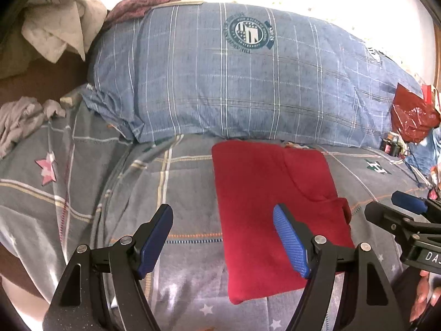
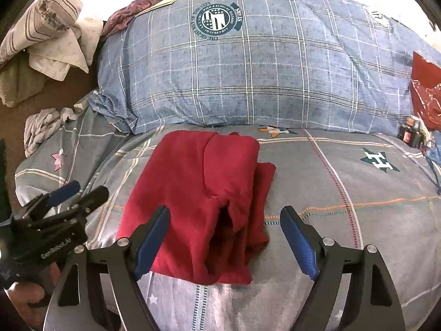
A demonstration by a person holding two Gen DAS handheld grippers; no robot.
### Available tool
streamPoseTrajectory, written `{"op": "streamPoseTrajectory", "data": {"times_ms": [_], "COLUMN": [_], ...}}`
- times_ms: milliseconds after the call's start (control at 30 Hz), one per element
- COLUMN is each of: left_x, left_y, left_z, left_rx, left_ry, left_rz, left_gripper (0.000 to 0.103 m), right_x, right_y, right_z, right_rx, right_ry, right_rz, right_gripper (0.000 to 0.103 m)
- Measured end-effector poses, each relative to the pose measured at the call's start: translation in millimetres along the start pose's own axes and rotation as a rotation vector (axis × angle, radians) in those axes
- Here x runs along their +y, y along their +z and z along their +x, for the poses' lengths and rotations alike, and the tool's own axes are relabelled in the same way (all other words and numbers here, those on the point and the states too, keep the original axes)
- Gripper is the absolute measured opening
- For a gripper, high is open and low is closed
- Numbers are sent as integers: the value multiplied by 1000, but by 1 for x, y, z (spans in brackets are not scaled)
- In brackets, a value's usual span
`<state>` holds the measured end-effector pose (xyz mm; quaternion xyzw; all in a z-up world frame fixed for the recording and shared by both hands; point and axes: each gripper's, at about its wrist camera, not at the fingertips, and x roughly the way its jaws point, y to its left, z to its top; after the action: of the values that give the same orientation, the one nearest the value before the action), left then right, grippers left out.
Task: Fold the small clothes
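A red garment (image 1: 264,209) lies folded into a long rectangle on the grey checked bedsheet (image 1: 179,171). It also shows in the right wrist view (image 2: 198,193), with layered flaps along its right side. My left gripper (image 1: 223,220) is open and empty, its right finger over the garment's near part. My right gripper (image 2: 224,220) is open and empty, hovering over the garment's near right edge. The right gripper shows at the right edge of the left wrist view (image 1: 408,209). The left gripper shows at the left of the right wrist view (image 2: 77,193).
A large blue plaid pillow (image 1: 234,82) lies behind the garment. Crumpled pale clothes (image 1: 19,118) sit at the left bed edge, with more cloth (image 1: 60,35) piled at the back left. A red plastic bag (image 1: 413,115) and small items lie at the right.
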<state>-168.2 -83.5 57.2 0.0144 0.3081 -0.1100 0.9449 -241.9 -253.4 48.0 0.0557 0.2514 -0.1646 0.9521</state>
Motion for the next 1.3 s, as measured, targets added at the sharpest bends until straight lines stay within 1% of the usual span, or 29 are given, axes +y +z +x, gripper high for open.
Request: {"op": "streamPoseTrajectory", "data": {"times_ms": [100,333,767,1300], "left_x": [-1,0,9,4], "left_y": [-1,-2,3,3], "left_z": [-5,-9,0,11], "left_rx": [-15,-17,-22,-16], "left_ry": [9,9,0,2], "left_rz": [10,15,8,10], "left_gripper": [75,75,74,73], "right_x": [-4,-6,0,4], "right_y": [-1,-1,0,4], "right_z": [-1,-2,7,15], "right_rx": [0,1,22,38], "right_ry": [4,2,13,16], "right_rz": [16,17,-4,-16], "right_gripper": [87,87,87,87]}}
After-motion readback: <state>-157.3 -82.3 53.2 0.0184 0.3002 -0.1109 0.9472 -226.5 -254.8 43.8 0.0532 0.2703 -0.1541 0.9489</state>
